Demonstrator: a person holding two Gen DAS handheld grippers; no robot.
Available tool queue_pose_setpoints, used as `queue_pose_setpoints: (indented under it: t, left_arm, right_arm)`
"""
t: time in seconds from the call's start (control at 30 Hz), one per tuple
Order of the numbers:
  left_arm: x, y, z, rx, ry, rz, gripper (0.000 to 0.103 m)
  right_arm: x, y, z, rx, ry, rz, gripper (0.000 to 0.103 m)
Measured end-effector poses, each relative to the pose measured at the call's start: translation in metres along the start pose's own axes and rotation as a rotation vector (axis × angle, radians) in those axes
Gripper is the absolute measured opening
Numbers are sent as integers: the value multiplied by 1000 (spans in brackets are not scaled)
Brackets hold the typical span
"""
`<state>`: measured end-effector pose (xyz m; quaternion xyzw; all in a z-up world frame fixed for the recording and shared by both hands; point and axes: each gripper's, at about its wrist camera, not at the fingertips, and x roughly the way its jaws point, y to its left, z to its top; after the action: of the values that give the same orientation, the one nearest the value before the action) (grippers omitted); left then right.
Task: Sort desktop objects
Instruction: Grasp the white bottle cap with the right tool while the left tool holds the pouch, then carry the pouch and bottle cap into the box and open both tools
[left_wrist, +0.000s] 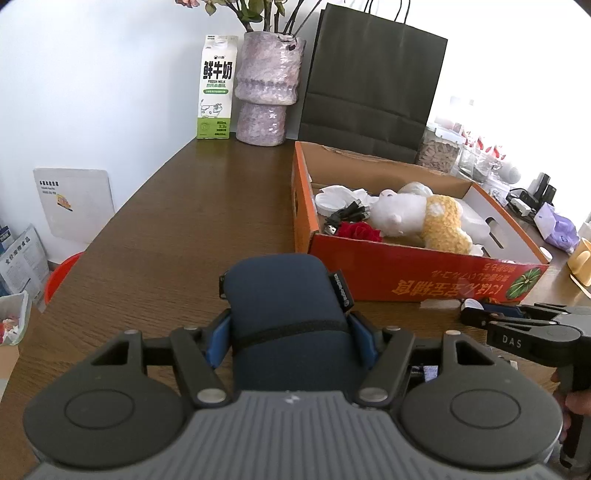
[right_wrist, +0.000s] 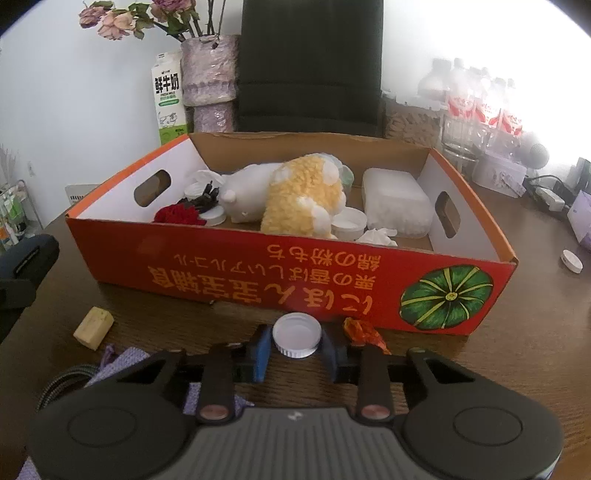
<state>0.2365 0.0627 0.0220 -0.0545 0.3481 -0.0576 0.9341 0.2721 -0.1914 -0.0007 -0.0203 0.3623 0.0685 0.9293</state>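
Your left claw (left_wrist: 290, 332) is clenched on a dark blue pouch (left_wrist: 284, 291), its blue pads pressing both sides, above the brown desk (left_wrist: 177, 229) near its front edge. To the right sits an orange box (right_wrist: 280, 273), holding a plush toy (right_wrist: 295, 199), a red flower (right_wrist: 177, 214), black cables (right_wrist: 205, 201), white lids and a white block (right_wrist: 397, 203). On the desk in front of the box lie a tan block (right_wrist: 93, 327) at left and an orange wrapper (right_wrist: 364, 332) at right. Between them your right claw (right_wrist: 295, 354) grips a white cap (right_wrist: 296, 334), pads touching its rim. A milk carton (left_wrist: 217, 86), vase (left_wrist: 267, 88) and dark bag (left_wrist: 369, 85) stand along the far edge.
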Motion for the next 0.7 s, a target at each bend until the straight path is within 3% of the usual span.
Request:
queue_pose_setpoints:
  t: [0.33,0.53,0.7]
  left_arm:
    - [-22,-10,12,15,-58,-23,66]
    - [-35,-35,45,63,-127,-51,66]
    - [-25,-61,79,82,-155,-69,66]
  right_arm:
    - [-40,-2,7,-13,-97,50,27]
    - [-71,-10,34,-47,-207,53,27]
    - [-75,-25,67,-54,-262,37,27]
